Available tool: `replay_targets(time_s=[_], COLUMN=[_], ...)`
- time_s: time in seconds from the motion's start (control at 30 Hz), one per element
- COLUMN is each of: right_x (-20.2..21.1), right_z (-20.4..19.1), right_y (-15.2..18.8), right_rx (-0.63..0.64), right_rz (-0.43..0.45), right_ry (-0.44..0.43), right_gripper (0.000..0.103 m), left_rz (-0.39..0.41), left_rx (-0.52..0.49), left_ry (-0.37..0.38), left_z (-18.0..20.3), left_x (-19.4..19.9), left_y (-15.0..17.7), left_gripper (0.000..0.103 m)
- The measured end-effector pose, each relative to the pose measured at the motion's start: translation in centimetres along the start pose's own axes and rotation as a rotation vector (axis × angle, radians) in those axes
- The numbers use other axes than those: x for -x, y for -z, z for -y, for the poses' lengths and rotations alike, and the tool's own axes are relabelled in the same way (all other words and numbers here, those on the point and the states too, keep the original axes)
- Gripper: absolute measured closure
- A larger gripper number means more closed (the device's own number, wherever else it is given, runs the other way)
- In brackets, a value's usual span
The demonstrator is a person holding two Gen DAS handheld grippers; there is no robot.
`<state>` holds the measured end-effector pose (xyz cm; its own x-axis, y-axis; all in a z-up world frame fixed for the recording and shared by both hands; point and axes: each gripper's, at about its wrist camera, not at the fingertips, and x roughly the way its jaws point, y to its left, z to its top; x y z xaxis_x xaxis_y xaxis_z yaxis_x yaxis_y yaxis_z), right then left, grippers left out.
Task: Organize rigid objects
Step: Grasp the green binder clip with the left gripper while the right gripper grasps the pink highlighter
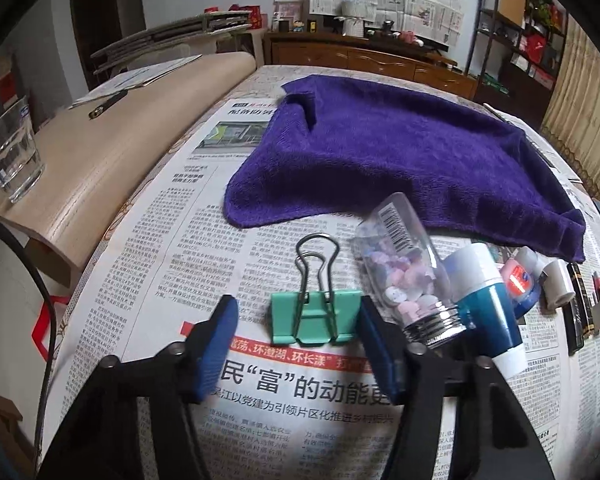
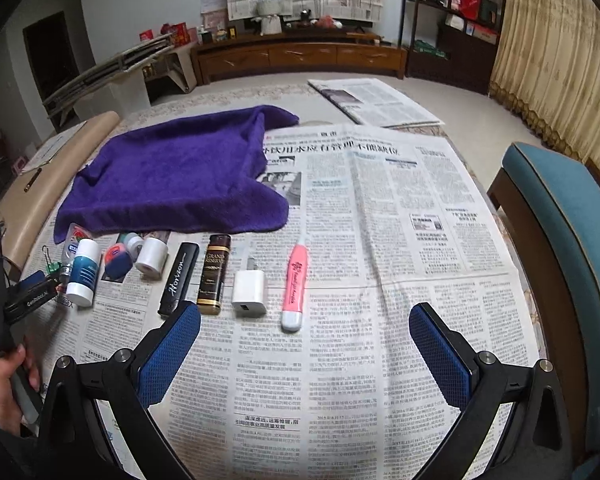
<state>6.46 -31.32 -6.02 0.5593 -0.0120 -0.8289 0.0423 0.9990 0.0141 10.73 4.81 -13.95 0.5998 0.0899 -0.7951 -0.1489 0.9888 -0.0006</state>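
The left claw [image 1: 298, 344] is sitting low over the newspaper-covered tabletop [image 1: 148, 240], its jaws spread apart and holding nothing. The green binder clip [image 1: 315, 317] is lying right between its blue fingers [image 1: 216, 344], body nearest the claw and wire handles pointing straight ahead, away from it. The clip's right end is looking very close to the right finger, though contact is hard to judge; the left finger is standing clear of it. Just to the claw's right, the clear bottle of tablets [image 1: 408, 276] is lying on its side, nearly against the clip, so closing here is likely calling for care not to nudge it.

Further right, the row of sorted items is running on to the pink pen [image 2: 294, 288], its long axis pointing away from the right claw [image 2: 304, 344]. That claw is hovering wide open and empty, just behind the pen, well apart from the clip; the left is clearly the nearer one.
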Motion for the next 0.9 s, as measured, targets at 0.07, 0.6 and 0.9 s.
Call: replay_targets(time_s=[0.07,0.6,0.9], right_x=[-0.1,-5.7,-8.0], right_z=[0.2,0.3,-0.7], right_y=[0.0,0.5,1.0], right_rx=[-0.01,0.057,0.092], right_rz=[-0.008,-0.066,-0.105], right_ry=[-0.011,0.06,0.074], right_gripper=[0.0,0.024,0.037], left_rz=[0.016,0.008,0.004], left_rx=[-0.005,-0.031,-0.028], left_ry=[0.011,0.043,0.047], left_z=[0.0,-0.4,-0.4], left_x=[0.1,0.0,0.0], left_y=[0.0,-0.1,-0.3], left_gripper=[0.064,0.064,0.064])
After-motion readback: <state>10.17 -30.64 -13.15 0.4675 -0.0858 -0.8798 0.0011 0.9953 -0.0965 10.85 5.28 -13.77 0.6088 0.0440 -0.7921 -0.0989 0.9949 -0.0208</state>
